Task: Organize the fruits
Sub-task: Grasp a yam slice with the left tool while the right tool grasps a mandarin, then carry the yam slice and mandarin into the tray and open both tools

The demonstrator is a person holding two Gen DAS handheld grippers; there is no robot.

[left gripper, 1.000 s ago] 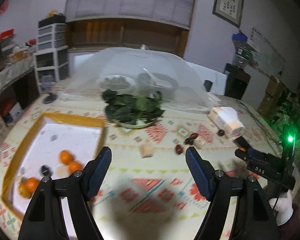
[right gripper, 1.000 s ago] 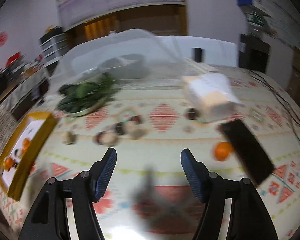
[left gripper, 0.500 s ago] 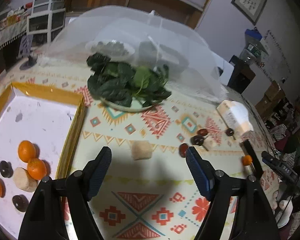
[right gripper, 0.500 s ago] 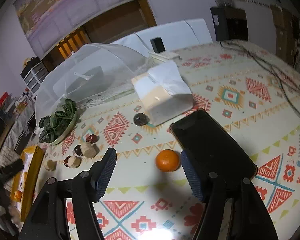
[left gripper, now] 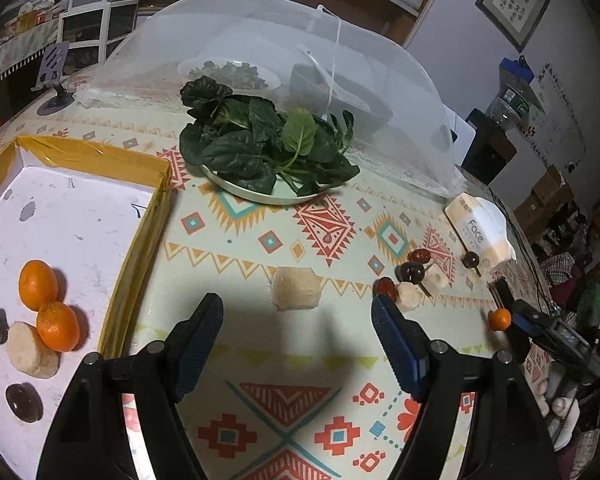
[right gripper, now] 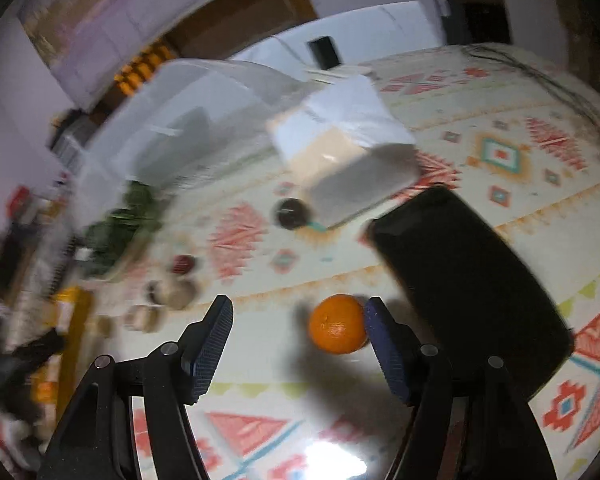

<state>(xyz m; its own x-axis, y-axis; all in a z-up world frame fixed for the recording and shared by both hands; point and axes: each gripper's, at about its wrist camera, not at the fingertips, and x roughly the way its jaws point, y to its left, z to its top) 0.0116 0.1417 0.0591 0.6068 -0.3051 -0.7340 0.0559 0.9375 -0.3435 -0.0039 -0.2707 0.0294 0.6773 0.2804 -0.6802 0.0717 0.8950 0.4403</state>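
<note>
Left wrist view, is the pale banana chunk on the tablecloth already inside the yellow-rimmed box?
No, the banana chunk lies on the tablecloth, outside the box and ahead of the open left gripper.

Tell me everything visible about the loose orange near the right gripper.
The orange is small, round, bright, dimpled, whole and unpeeled. It sits on the patterned tablecloth, just left of a black phone, beside the right gripper's right finger; contact is unclear. The jaws are opening and do not hold it.
</note>
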